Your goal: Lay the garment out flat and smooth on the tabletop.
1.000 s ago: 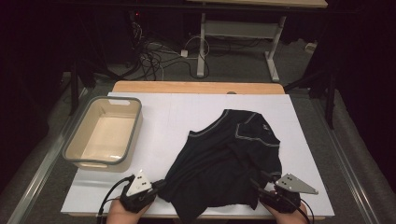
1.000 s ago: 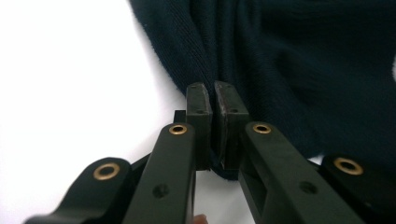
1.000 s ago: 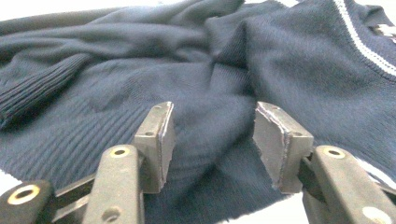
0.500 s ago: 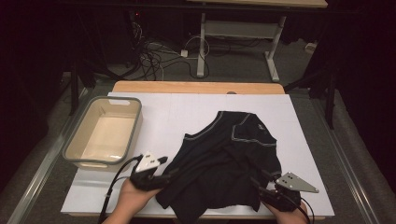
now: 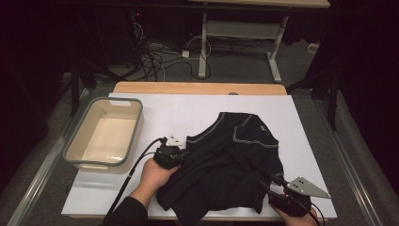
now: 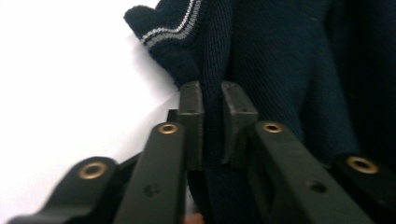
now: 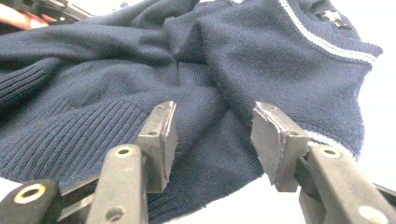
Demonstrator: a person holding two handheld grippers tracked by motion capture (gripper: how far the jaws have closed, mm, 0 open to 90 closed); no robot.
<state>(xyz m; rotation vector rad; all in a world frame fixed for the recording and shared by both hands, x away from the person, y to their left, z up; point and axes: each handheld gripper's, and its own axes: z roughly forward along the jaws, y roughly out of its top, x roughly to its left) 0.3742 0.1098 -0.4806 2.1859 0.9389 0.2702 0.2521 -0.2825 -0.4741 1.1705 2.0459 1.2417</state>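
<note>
Navy knit wool, trimmed with pale stripes, is lying in a crumpled heap on the white board [image 5: 141,195]: this is the sweater [image 5: 230,160], occupying the near right part of the work surface, well apart from the beige bin [image 5: 104,134] standing to the far left. The left gripper [image 5: 175,154] is working at the sweater's left edge; its jaws have just been closing, and in the left gripper view they are standing narrow with a fold of the knit between the pads [image 6: 191,105], apparently pinching it. The right gripper [image 7: 212,140] is waiting at the near right corner of the garment; in the right gripper view its jaws are standing moderately wide, a ridge of fabric is rising between them, and the pads are not pressing on it, so nothing is being held there. Judged from the layout, the work is looking like a spreading or folding of the sweater, and it is sitting at an early stage: one edge is being secured, while the body is bunched, one cuff [image 6: 159,28] is lying folded over, and no flat panel has been formed. A second grip, a pull to flatten, and any later placing are all remaining.
</note>
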